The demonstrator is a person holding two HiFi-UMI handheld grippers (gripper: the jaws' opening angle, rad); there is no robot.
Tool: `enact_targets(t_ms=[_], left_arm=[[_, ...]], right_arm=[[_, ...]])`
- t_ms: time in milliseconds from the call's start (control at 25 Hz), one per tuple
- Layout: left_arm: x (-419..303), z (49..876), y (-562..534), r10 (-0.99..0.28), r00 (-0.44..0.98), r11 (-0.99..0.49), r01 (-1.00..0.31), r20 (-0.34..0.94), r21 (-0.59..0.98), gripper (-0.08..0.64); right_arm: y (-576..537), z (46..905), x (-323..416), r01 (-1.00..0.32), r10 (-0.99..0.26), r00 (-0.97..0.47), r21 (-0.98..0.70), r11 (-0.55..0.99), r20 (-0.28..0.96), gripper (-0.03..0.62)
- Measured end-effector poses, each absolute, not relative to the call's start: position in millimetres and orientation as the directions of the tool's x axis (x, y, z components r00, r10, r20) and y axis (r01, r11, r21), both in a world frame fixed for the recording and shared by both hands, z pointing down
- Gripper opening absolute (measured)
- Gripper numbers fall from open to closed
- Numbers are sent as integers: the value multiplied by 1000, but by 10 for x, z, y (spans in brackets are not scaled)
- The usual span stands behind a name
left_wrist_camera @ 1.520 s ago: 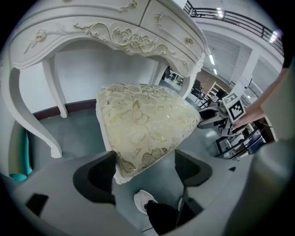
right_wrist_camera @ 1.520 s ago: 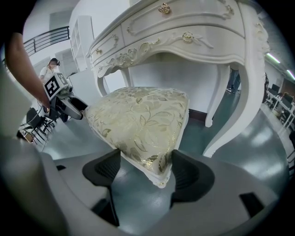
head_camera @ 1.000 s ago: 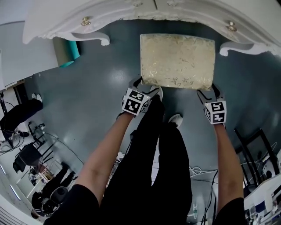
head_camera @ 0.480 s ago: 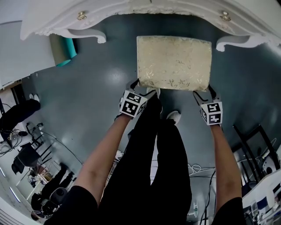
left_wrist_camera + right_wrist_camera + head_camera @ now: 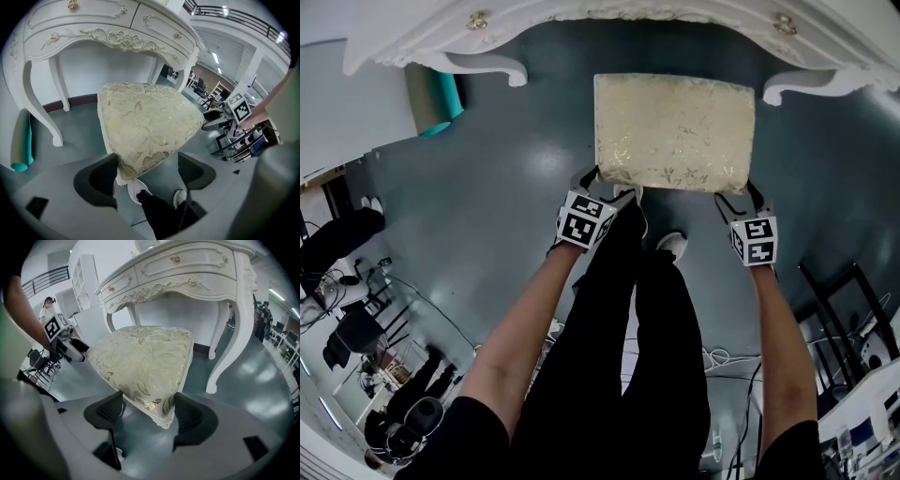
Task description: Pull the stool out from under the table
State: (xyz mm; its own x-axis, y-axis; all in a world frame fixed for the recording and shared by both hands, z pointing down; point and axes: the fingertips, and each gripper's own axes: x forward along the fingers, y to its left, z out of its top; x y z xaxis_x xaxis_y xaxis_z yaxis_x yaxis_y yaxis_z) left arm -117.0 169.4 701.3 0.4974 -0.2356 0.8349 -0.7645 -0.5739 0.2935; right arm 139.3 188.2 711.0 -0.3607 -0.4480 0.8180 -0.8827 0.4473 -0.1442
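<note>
The stool (image 5: pixel 675 133) has a cream floral cushion and stands on the grey floor just in front of the white dressing table (image 5: pixel 412 42). My left gripper (image 5: pixel 609 184) clamps the stool's near left corner; in the left gripper view that corner (image 5: pixel 136 154) sits between the jaws of the left gripper (image 5: pixel 147 171). My right gripper (image 5: pixel 738 193) holds the near right corner. In the right gripper view the cushion corner (image 5: pixel 154 399) fills the gap of the right gripper (image 5: pixel 147 411). The stool's legs are hidden under the seat.
The table's curved white legs (image 5: pixel 225 357) flank the stool. A teal roll (image 5: pixel 441 98) leans by the left leg. The person's black-trousered legs and white shoes (image 5: pixel 675 246) stand right behind the stool. A black frame (image 5: pixel 844 300) and cables lie at right.
The gap between the stool's far edge and the table front has widened a little. Both grippers have stayed on the stool's near corners.
</note>
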Motion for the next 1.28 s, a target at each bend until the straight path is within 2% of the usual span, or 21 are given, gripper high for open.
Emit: enact_targets(t_ms=[280, 520, 840, 1040, 1280], left_arm=[[-1173, 7012, 1670, -249, 497, -545, -781, 831, 304, 405], [-1206, 6939, 1671, -297, 477, -568, -784, 827, 248, 405], [-1047, 6688, 1649, -338, 535, -627, -742, 774, 238, 405], [-836, 6053, 1566, -438, 566, -583, -770, 699, 259, 405], [-696, 4829, 1559, -529, 591, -562, -782, 609, 270, 403]], right_arm=[[1897, 7117, 1399, -882, -448, -358, -140, 450, 819, 361], [1949, 7064, 1426, -913, -475, -324, -140, 383, 818, 360], [1796, 6662, 1242, -916, -585, -377, -195, 351, 718, 362], [1680, 5930, 1088, -910, -662, -415, -264, 321, 624, 360], [1710, 4629, 834, -894, -726, -448, -274, 354, 522, 360]])
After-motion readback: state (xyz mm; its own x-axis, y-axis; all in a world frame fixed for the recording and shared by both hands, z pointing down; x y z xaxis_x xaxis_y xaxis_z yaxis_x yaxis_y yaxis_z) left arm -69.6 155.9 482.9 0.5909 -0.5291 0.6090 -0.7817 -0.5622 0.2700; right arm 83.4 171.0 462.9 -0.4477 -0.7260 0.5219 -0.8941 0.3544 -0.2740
